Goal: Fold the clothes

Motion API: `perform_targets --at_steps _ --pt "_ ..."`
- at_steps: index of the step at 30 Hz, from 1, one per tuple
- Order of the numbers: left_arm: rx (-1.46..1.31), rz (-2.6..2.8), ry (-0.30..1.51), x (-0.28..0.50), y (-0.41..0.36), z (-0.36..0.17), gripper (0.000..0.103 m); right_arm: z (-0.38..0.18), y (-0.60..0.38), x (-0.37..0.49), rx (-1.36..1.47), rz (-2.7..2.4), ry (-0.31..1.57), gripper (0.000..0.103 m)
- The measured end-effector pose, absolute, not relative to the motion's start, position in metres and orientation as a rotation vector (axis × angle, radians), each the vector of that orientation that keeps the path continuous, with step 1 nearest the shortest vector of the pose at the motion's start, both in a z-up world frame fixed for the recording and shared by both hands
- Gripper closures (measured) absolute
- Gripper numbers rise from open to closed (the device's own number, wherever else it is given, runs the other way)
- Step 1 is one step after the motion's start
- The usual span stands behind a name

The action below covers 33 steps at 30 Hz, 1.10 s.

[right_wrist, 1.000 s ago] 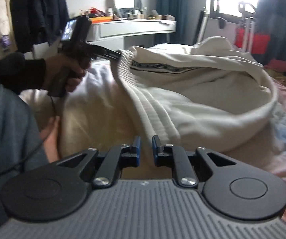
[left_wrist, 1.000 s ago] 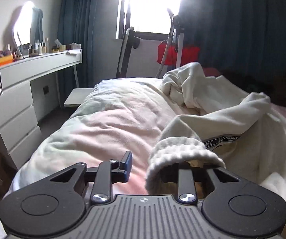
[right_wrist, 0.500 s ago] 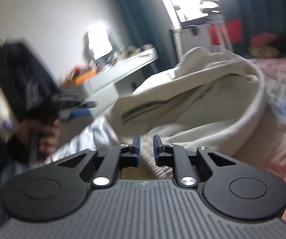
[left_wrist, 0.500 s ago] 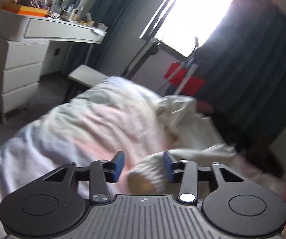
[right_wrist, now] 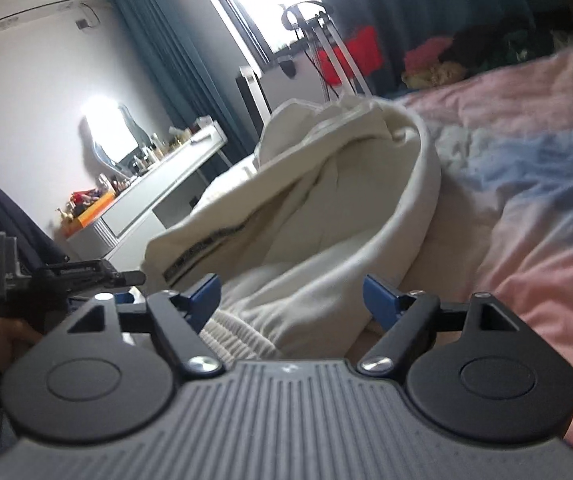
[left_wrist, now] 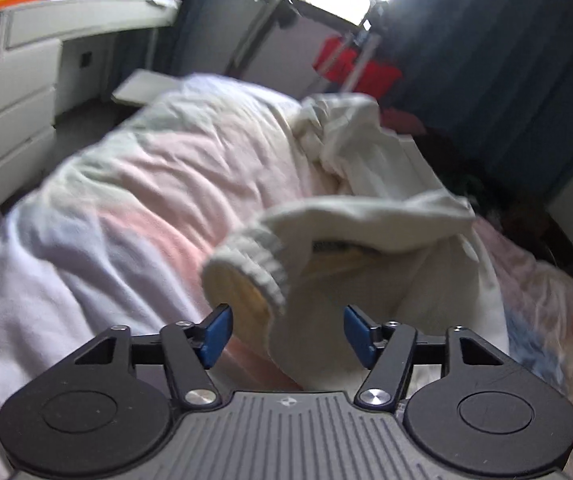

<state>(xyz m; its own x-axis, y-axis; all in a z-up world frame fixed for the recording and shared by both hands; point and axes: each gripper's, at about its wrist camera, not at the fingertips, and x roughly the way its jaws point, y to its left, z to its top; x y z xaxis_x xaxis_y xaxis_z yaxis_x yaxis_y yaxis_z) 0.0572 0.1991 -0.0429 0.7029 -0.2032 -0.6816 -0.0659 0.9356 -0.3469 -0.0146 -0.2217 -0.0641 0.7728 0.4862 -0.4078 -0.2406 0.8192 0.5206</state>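
A cream sweatshirt [left_wrist: 370,208] lies bunched on the bed, its ribbed hem [left_wrist: 254,256] curled up just beyond my left gripper [left_wrist: 288,334]. The left jaws are opening; the hem lies in front of and between the blue pads [left_wrist: 216,334] without being pressed. In the right wrist view the same sweatshirt [right_wrist: 326,216] is heaped ahead, with a ribbed edge [right_wrist: 234,336] under my right gripper [right_wrist: 292,300]. The right jaws are opening wide and the pads [right_wrist: 380,300] stand clear of the cloth. The other hand-held gripper [right_wrist: 66,276] shows at the left.
The bed carries a pink, white and blue quilt [left_wrist: 126,200], also seen in the right wrist view [right_wrist: 526,184]. A white dresser [left_wrist: 14,80] with clutter stands at the left. Dark curtains [left_wrist: 506,60], a bright window and a stand with a red item [left_wrist: 354,64] are behind.
Both grippers let go of the sweatshirt: the left jaws opened off the ribbed hem and pulled back, the right jaws went from shut to wide. Both views rolled and the garment settled.
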Motion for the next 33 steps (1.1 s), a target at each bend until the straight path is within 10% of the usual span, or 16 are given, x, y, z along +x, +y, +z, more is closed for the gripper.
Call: perform_targets --at_steps 7,10,33 --pt "-0.137 -0.002 0.761 0.094 0.163 -0.066 0.049 -0.085 -0.229 0.000 0.627 0.387 0.674 0.022" --pt "-0.118 0.022 0.719 0.098 0.157 -0.068 0.091 -0.098 -0.233 0.006 0.672 0.349 0.711 0.022" --pt "-0.300 0.190 0.559 0.089 0.225 -0.057 0.084 -0.121 -0.191 0.031 0.770 0.436 0.753 0.019"
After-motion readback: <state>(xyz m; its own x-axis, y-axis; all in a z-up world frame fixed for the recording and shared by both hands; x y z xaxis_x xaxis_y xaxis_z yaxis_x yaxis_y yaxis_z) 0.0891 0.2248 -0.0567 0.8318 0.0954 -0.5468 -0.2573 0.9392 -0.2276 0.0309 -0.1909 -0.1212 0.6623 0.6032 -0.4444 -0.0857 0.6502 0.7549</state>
